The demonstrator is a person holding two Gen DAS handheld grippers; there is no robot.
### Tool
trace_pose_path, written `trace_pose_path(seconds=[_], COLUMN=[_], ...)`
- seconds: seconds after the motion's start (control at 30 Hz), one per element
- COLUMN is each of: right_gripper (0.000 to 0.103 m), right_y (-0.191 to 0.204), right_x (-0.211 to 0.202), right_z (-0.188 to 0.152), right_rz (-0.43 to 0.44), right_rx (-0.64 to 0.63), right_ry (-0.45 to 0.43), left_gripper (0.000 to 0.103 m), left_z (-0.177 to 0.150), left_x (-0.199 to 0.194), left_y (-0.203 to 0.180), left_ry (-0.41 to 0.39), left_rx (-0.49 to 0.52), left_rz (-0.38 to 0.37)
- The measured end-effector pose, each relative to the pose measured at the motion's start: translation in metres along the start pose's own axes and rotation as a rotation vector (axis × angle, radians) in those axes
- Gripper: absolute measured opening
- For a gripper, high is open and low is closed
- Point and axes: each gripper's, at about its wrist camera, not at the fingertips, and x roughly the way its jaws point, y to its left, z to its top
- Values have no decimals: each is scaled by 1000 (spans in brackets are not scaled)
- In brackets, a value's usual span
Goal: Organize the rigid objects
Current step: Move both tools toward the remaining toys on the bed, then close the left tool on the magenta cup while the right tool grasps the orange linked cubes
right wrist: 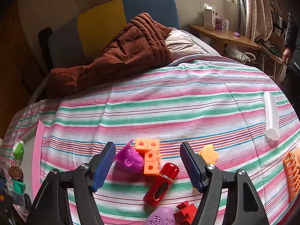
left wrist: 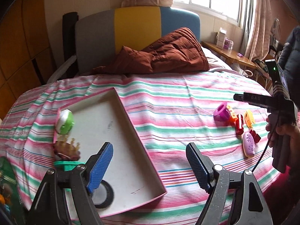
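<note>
- Our left tool (left wrist: 150, 166) hangs spread over the white tray (left wrist: 120, 123) on the bed, pinching nothing.
- Our right tool (right wrist: 148, 166) hangs spread above the red capsule (right wrist: 161, 184), purple cup (right wrist: 129, 159) and orange cubes (right wrist: 150, 156) on the striped sheet (right wrist: 168, 103).

The left wrist view is taken from low over the striped bedspread (left wrist: 168, 93), angled down past the left gripper (left wrist: 150, 161) onto a shallow pink-edged tray (left wrist: 131, 116), toward the headboard (left wrist: 136, 26) and window. The right wrist view is set close above a cluster of small toys, framed by the right gripper (right wrist: 148, 161). Shared between both views are the red capsule-shaped case (left wrist: 239, 126) (right wrist: 161, 183), the purple cup (left wrist: 222, 113) (right wrist: 129, 159), the brown quilt (left wrist: 168, 54) (right wrist: 120, 56) and the tray's pink edge (right wrist: 38, 150).
</note>
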Motion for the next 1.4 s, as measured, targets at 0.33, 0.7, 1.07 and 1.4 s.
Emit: trace_pose_path(seconds=[0.33,0.7,1.07,1.4], right_gripper=[72,72,72,72], right_y=[-39,-56,-66,-68], right_x=[-5,-7,-3,1], right_z=[4,5,6,5], right_rz=[-11,5,50,75], right_rx=[199,288,339,355], right_ry=[-10,-5,16,36], left_gripper=[80,69,55,16], left_z=[0,41,81,73], left_x=[42,87,153,163], left_y=[-37,-99,-163,-160], left_ry=[90,108,130,174], left_rx=[27,53,170,126], left_rz=[-90,-266,-366,-469])
